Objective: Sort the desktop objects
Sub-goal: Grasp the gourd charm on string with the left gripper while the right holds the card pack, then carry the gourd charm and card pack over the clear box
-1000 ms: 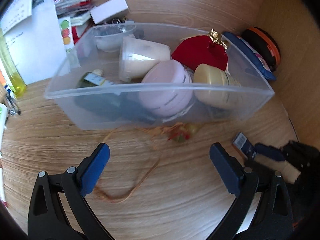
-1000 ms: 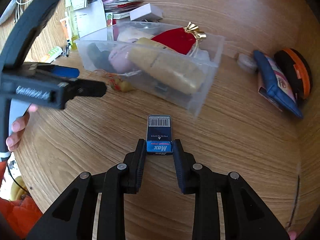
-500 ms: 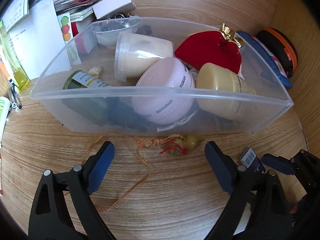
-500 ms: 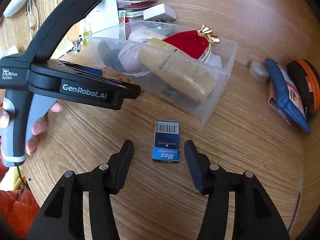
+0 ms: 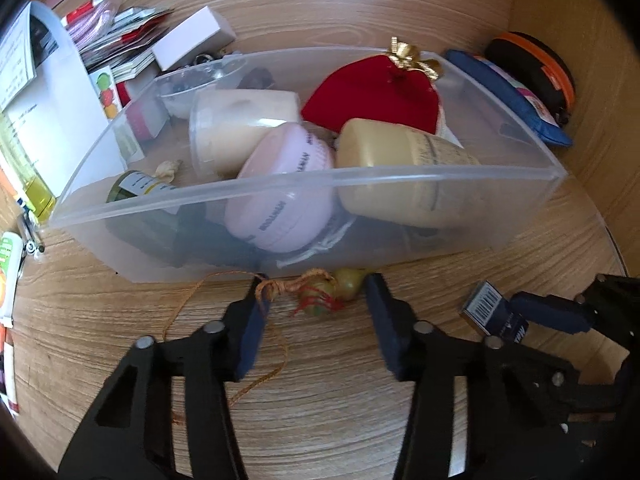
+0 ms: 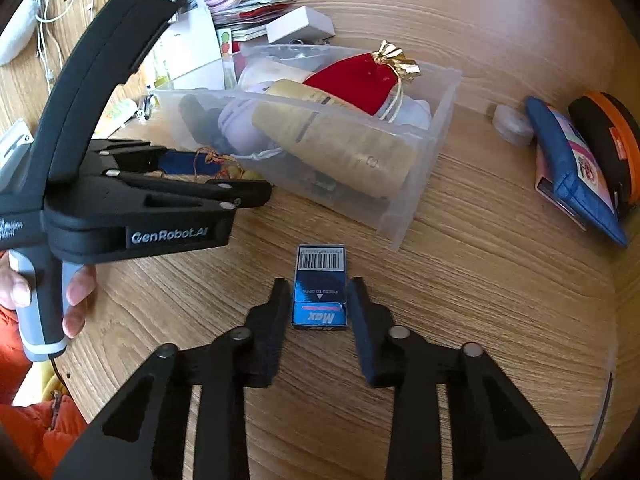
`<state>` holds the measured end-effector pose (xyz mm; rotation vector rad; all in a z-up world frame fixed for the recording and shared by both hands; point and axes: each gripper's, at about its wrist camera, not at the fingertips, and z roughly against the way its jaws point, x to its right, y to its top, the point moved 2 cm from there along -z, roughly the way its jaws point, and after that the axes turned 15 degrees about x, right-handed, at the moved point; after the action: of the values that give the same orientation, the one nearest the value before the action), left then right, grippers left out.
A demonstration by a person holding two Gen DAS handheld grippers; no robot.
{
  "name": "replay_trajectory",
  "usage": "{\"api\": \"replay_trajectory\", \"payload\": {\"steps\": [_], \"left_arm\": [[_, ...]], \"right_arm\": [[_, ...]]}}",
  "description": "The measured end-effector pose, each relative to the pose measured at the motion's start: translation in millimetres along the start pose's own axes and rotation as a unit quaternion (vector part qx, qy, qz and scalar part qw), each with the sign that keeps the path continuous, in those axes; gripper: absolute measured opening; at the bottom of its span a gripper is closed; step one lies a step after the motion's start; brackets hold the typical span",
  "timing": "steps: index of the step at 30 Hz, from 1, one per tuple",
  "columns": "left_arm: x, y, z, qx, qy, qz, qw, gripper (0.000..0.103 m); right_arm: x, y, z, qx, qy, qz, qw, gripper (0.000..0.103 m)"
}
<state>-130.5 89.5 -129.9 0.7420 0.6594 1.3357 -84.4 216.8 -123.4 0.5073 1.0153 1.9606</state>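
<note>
A small green and yellow charm [image 5: 320, 296] on an orange cord [image 5: 264, 378] lies on the wooden table against the front wall of the clear plastic bin [image 5: 320, 178]. My left gripper [image 5: 314, 292] straddles the charm; its jaws are closing, with a little gap left at the pads. From the right wrist, the left gripper [image 6: 236, 176] sits by the bin [image 6: 400, 216]. A blue staple box [image 6: 320, 292] lies flat in front. My right gripper [image 6: 318, 300] is closing, its pads against the box's long sides. The same box [image 5: 492, 312] shows at the left view's right edge.
The bin holds a red pouch [image 5: 372, 96], a pink jar [image 5: 280, 208], a cream tub [image 5: 404, 176] and other jars. A blue pouch [image 6: 572, 172] and an orange-rimmed case [image 6: 612, 140] lie right. Papers and a white box [image 5: 192, 40] sit behind. A hand [image 6: 76, 300] holds the left gripper.
The left gripper moved forward to the bin and its jaws narrowed around the charm. The right gripper let the blue box go, then closed back onto its sides.
</note>
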Motion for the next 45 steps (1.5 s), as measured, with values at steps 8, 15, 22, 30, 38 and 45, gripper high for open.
{"api": "replay_trajectory", "payload": {"steps": [8, 15, 22, 30, 38, 45], "left_arm": [[1.9, -3.0, 3.8, -0.002, -0.017, -0.007, 0.9998, 0.03], [-4.3, -7.6, 23.8, 0.012, -0.033, -0.002, 0.9994, 0.03], [-19.4, -2.2, 51.0, 0.04, -0.038, 0.0, 0.9985, 0.03], [-31.4, 11.2, 77.5, 0.074, -0.039, -0.011, 0.9964, 0.03], [-48.3, 25.1, 96.2, 0.098, -0.041, -0.007, 0.9943, 0.03], [-68.9, 40.8, 109.8, 0.11, -0.06, 0.005, 0.9921, 0.03]], "right_arm": [[-3.2, -1.6, 1.9, 0.004, -0.006, 0.009, 1.0, 0.025], [-0.8, 0.1, 4.6, 0.0, -0.004, -0.014, 1.0, 0.025], [-14.4, 7.5, 12.6, 0.007, -0.027, 0.016, 0.999, 0.025], [-30.7, 29.3, 24.9, 0.031, -0.033, 0.039, 0.998, 0.025], [-43.9, 53.3, 33.7, 0.052, -0.044, 0.057, 0.996, 0.025], [-44.2, 80.0, 49.1, 0.083, -0.055, 0.061, 0.993, 0.025]]}}
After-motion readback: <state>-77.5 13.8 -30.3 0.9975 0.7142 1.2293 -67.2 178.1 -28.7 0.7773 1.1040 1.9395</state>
